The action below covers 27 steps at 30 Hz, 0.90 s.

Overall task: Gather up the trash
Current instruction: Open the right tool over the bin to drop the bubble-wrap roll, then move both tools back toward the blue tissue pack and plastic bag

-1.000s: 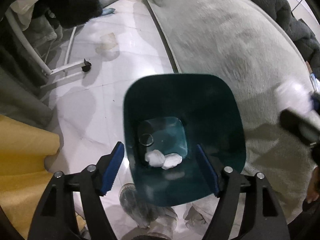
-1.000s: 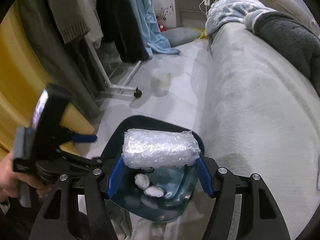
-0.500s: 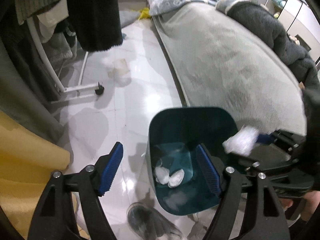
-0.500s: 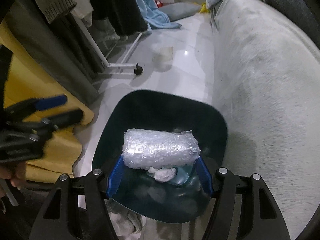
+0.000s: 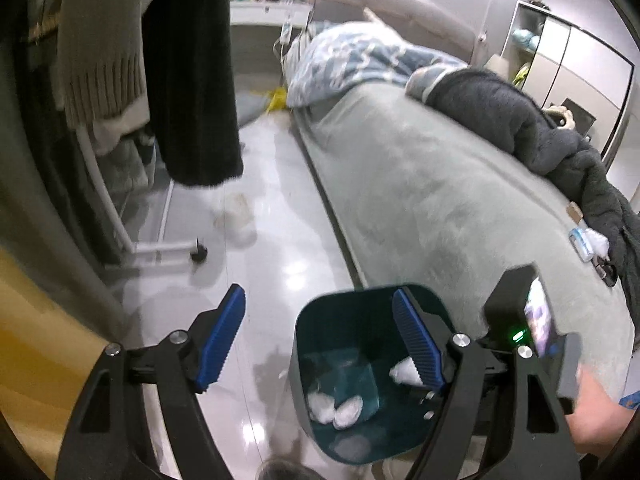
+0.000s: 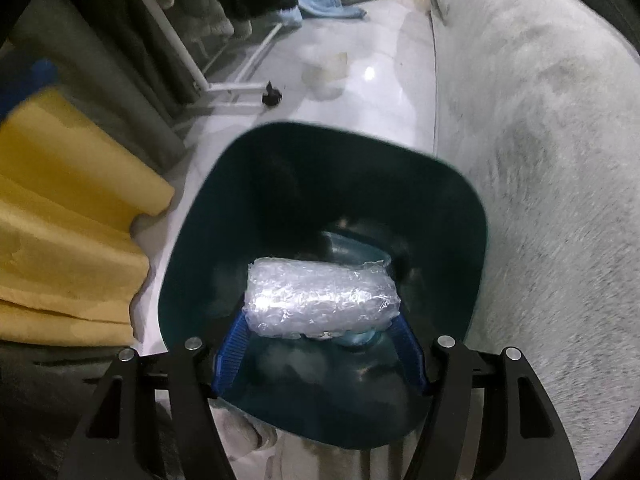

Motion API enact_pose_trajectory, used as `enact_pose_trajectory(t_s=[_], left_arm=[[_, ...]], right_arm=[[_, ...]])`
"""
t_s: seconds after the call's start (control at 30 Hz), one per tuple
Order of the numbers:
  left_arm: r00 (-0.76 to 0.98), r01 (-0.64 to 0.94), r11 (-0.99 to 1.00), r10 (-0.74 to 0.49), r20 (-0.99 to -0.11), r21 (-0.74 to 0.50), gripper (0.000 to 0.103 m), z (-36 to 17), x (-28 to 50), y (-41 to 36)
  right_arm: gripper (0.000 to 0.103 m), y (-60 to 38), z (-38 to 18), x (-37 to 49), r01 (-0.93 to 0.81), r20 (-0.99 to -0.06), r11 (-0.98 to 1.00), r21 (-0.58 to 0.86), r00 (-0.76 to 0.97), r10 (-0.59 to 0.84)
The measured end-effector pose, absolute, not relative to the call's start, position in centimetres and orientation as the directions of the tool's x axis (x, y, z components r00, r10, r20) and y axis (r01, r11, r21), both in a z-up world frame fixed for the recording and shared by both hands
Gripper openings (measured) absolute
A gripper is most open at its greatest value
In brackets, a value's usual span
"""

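Observation:
A dark teal bin [image 6: 280, 200] stands on the white floor beside the bed. My right gripper [image 6: 320, 314] points steeply down into its mouth. A roll of bubble wrap [image 6: 320, 300] lies crosswise between its blue pads, and the jaws are opening with both pads touching the roll's ends. My left gripper [image 5: 318, 298] hangs open and empty above the bin [image 5: 320, 340], to its left. Two white paper wads [image 5: 334, 406] and a clear plastic piece [image 6: 352, 252] lie at the bottom. A hand [image 5: 592, 408] holds the right tool.
The grey bed [image 5: 440, 200] runs along the right, with a dark blanket [image 5: 540, 140] and a tissue pack [image 5: 588, 242] on it. A clothes rack's wheeled foot [image 5: 160, 246] and a clear cup [image 5: 238, 216] sit on the floor. Yellow fabric [image 6: 60, 200] is left.
My left gripper rose and tilted up, so the bin slid low in its view. My right gripper came down with the bubble wrap roll toward the bin's mouth.

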<state>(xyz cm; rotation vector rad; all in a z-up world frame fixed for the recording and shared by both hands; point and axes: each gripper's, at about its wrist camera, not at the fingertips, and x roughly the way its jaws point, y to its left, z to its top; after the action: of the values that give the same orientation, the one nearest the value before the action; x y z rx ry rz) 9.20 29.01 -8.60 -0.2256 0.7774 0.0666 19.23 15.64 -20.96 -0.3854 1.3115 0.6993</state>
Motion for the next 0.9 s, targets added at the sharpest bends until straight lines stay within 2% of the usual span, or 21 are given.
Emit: enact_pose_trajectory(t_s=[0.07,0.43,0.67,0.9], left_arm=[[0.735,-0.141,0.971,-0.029,-0.677,-0.194,0.079,-7.7,9.2,28.9],[0.831,-0.105,0.976,-0.019,-0.556,-0.191,0.079,-3.5,9.7,26.0],[0.861,-0.064,0.981,-0.039,-0.508,-0.183,0.079,-1.5,10.1,22.9],[0.882,-0.042,0.987,-0.036,-0.47,-0.154,0.084,-0.1,10.7,19.8]], right_arm=[[0.076,15.4,-21.0,19.1,-0.662,-0.966,0.74,0.118,0.098,0.241],[0.079,12.9,-17.3,19.6,-0.653,-0.937,0.749,0.115,0.18,0.3],[0.081,11.0,-13.0,19.3,-0.661,-0.887,0.744,0.098,0.281,0.367],[0.082,7.2,-9.3,20.0,-0.635,-0.818,0.77,0.068,0.406,0.408]])
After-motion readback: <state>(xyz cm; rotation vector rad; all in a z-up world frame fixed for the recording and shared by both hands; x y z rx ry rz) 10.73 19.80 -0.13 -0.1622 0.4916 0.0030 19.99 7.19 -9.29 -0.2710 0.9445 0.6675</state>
